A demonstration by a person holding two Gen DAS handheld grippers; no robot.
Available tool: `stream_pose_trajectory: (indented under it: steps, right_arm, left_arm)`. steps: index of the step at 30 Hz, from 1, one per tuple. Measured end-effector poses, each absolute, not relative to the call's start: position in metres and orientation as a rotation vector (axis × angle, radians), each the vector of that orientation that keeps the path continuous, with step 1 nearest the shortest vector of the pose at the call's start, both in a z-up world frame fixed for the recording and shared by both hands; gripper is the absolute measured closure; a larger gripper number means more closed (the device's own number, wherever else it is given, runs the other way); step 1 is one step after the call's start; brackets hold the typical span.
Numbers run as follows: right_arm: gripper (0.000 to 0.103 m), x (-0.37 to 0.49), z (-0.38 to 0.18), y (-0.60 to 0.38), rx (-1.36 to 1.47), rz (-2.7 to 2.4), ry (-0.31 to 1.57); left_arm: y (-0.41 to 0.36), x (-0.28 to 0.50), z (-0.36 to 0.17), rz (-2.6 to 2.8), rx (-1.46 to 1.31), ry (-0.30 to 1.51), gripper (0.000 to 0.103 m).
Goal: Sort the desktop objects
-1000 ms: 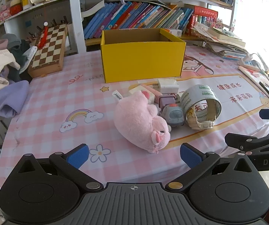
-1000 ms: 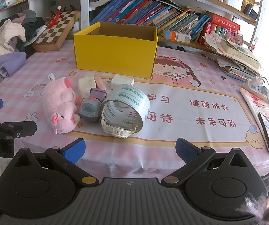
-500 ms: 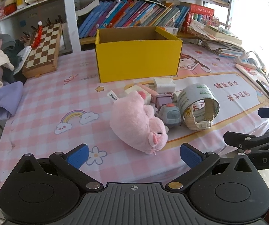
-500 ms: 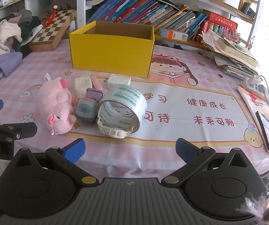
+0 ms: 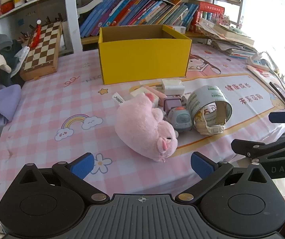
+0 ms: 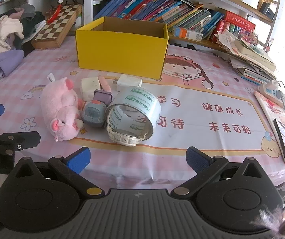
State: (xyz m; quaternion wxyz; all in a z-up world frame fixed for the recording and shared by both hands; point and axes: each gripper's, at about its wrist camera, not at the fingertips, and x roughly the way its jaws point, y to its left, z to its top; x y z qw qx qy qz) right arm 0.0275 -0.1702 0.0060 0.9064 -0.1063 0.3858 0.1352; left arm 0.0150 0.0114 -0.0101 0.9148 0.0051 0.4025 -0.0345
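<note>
A pink plush pig (image 5: pixel 146 127) (image 6: pixel 61 109) lies on the pink tablecloth. Beside it are a small grey toy car (image 5: pixel 179 118) (image 6: pixel 92 113), a roll of clear tape (image 5: pixel 210 105) (image 6: pixel 135 111) on its side, a white watch (image 5: pixel 210 128) (image 6: pixel 123 138) against the tape, a white charger (image 5: pixel 172 86) (image 6: pixel 129 81) and small erasers (image 6: pixel 89 87). An open yellow box (image 5: pixel 144 59) (image 6: pixel 120 50) stands behind them. My left gripper (image 5: pixel 141 164) is open and empty, just short of the pig. My right gripper (image 6: pixel 137 158) is open and empty, in front of the watch.
A chessboard (image 5: pixel 42 49) and a clothes pile (image 6: pixel 5 39) sit at the left. Books fill the shelf (image 6: pixel 162 10) behind. Stacked papers (image 6: pixel 252 59), a power strip (image 6: pixel 271 87) and a phone (image 6: pixel 283 139) lie along the right edge.
Both grippers have moved slightly forward toward the objects; the views have shifted a little. Both stay open and nothing on the table has moved.
</note>
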Motion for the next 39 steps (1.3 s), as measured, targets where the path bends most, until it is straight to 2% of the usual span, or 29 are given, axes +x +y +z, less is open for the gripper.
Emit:
stream_pose_trajectory:
  steps: [39]
  right_arm:
    - [0.000, 0.0293, 0.0080, -0.1689, -0.212, 0.277, 0.789]
  left_arm:
    - [0.0057, 0.0176, -0.0101, -0.083, 0.063, 0.834, 0.000]
